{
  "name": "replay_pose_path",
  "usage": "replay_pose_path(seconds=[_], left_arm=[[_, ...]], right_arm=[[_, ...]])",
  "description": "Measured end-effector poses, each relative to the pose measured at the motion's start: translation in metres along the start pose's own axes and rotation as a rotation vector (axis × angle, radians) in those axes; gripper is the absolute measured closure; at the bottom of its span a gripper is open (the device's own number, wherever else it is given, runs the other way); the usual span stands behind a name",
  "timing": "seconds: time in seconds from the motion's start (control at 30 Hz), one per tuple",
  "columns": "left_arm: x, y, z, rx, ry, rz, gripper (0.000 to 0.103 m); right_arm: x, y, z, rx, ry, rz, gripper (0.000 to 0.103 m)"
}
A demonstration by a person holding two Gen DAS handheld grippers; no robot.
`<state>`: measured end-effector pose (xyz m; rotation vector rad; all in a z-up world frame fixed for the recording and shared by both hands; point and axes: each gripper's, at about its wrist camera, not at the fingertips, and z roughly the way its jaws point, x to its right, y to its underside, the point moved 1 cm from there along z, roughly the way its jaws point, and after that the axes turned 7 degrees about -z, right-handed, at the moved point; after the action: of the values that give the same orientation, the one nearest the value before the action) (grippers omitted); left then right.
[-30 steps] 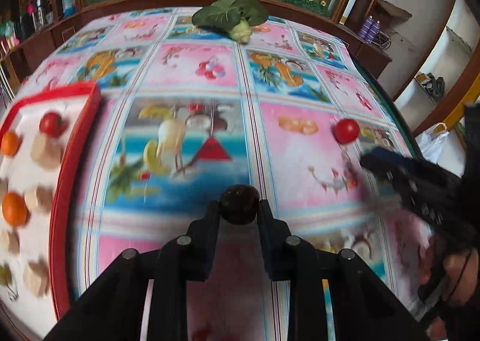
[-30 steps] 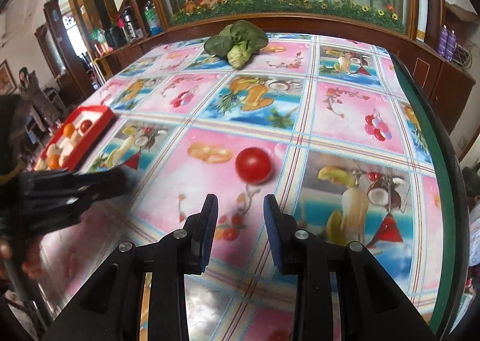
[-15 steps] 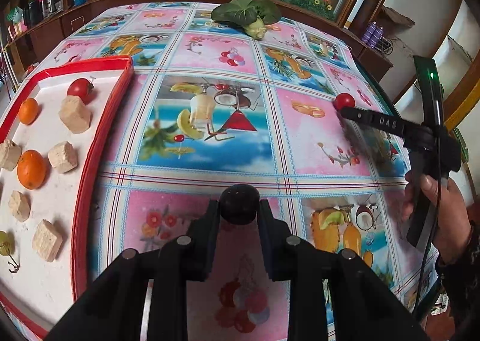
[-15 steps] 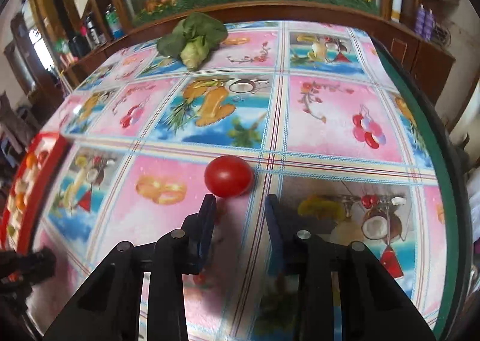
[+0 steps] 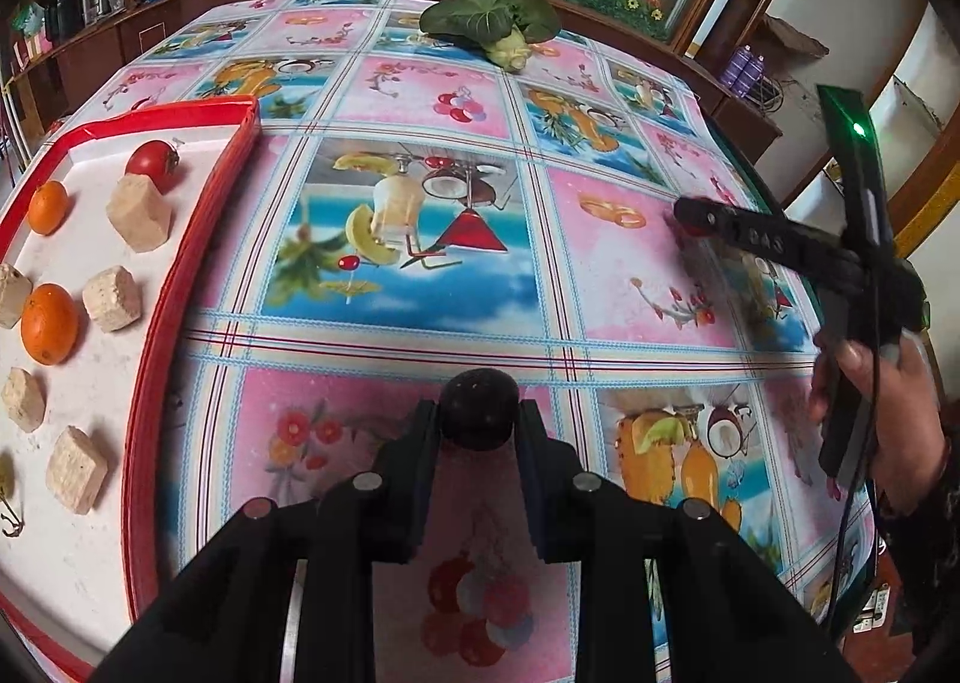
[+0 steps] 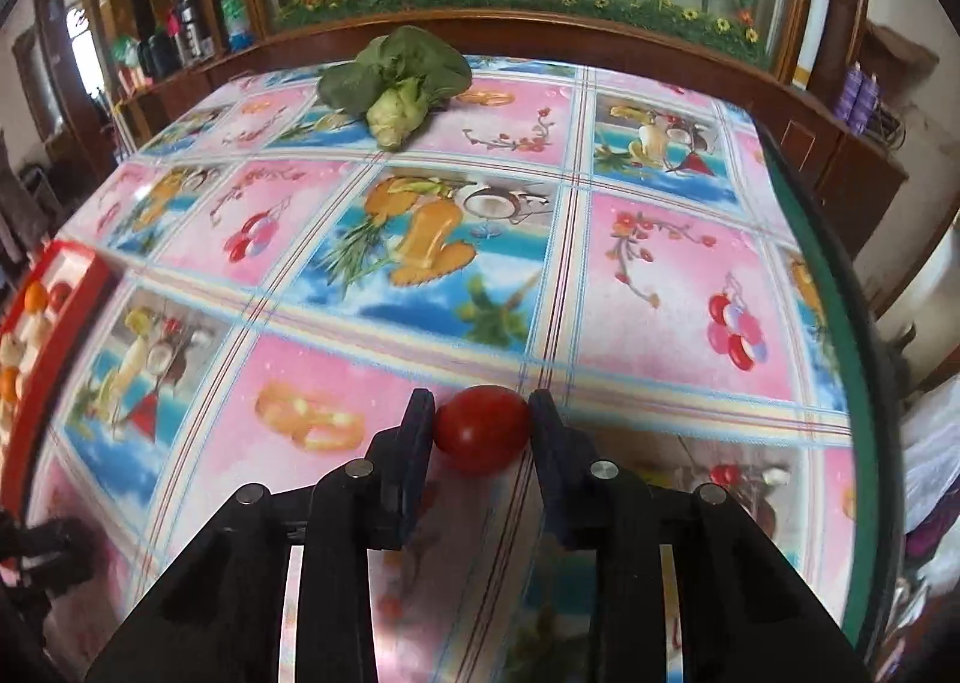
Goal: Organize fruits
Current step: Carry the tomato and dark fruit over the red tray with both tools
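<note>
My left gripper [image 5: 478,413] is shut on a dark round fruit [image 5: 479,404] and holds it above the tablecloth. A red-rimmed white tray [image 5: 198,239] lies at the left with a red tomato [image 5: 153,163], two oranges [image 5: 49,323] and several beige cubes [image 5: 139,212]. My right gripper [image 6: 482,410] has its fingers around a red tomato [image 6: 482,428] that rests on the table; both pads sit at its sides. From the left wrist view the right gripper [image 5: 696,218] is at the table's right.
A leafy green vegetable [image 6: 396,80] lies at the far side of the table. The table's green right edge [image 6: 840,323] is close to the right gripper. A wooden cabinet with glass runs behind the table. The tray shows at the left in the right wrist view [image 6: 66,317].
The left gripper has moved back and right with the dark fruit, bringing the tray into fuller view. The right gripper has advanced until the tomato sits between its fingers.
</note>
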<state>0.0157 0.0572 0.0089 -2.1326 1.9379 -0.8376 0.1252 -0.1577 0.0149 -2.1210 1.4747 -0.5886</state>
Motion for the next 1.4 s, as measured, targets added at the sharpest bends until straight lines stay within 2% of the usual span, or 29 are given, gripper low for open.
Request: replay_pose_path(seconds=[0.27, 0.47, 0.63, 0.83, 1.1, 1.4], left_arm=[[0.001, 0.006, -0.024, 0.036, 0.026, 0.002, 0.075], [-0.003, 0.01, -0.047, 0.062, 0.043, 0.008, 0.075], [-0.021, 0.011, -0.063, 0.084, 0.037, -0.016, 0.075], [-0.06, 0.007, -0.087, 0.129, -0.001, -0.074, 0.075], [-0.134, -0.001, -0.117, 0.187, -0.116, -0.17, 0.075], [-0.204, 0.001, -0.127, 0.201, -0.222, -0.27, 0.075]], right_arm=[[-0.042, 0.051, -0.044, -0.015, -0.114, -0.078, 0.071], [-0.083, 0.067, -0.064, -0.007, -0.168, -0.113, 0.071], [-0.119, 0.057, -0.071, 0.013, -0.209, -0.156, 0.072], [-0.16, 0.03, -0.074, 0.039, -0.277, -0.193, 0.072], [-0.21, -0.006, -0.066, 0.066, -0.335, -0.255, 0.072], [-0.264, -0.031, -0.059, 0.071, -0.436, -0.319, 0.072]])
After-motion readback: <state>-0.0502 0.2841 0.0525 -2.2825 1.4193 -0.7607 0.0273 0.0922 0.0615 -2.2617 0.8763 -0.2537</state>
